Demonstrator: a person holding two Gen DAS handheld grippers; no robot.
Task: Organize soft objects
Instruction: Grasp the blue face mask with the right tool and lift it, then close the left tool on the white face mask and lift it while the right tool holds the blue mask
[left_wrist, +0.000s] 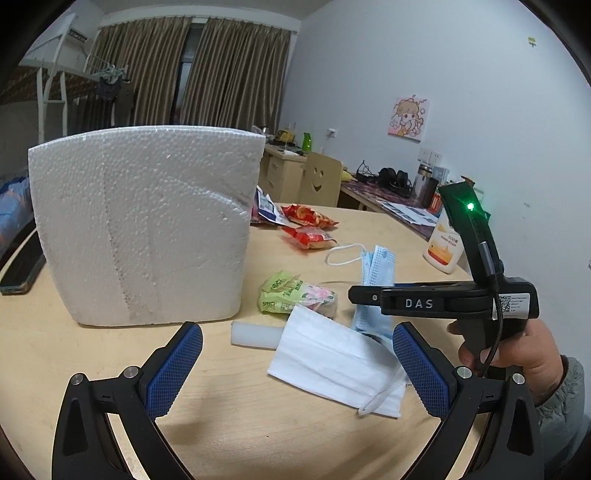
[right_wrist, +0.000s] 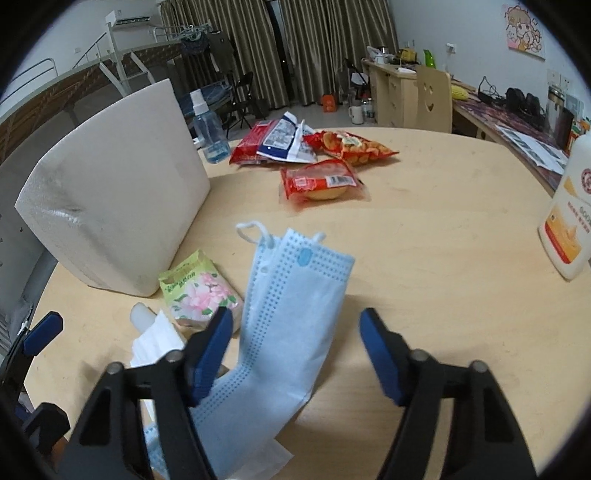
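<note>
Right claw (right_wrist: 295, 354) is released w/ blue mask (right_wrist: 291, 314) between the pads, so you should center it, then clench gently.

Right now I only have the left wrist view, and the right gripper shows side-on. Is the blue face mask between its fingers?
Observer: Yes. In the right wrist view the blue face mask lies between the fingers of the right gripper, which stand open around it.
Operator: Is anything hidden behind the foam block?
Observer: A clear spray bottle with blue liquid at its bottom stands behind the foam block.
Operator: Is the tissue pack clear of that grip?
Observer: The tissue pack lies outside the fingers, right beside the one on the picture's left; I cannot tell whether they touch.
</note>
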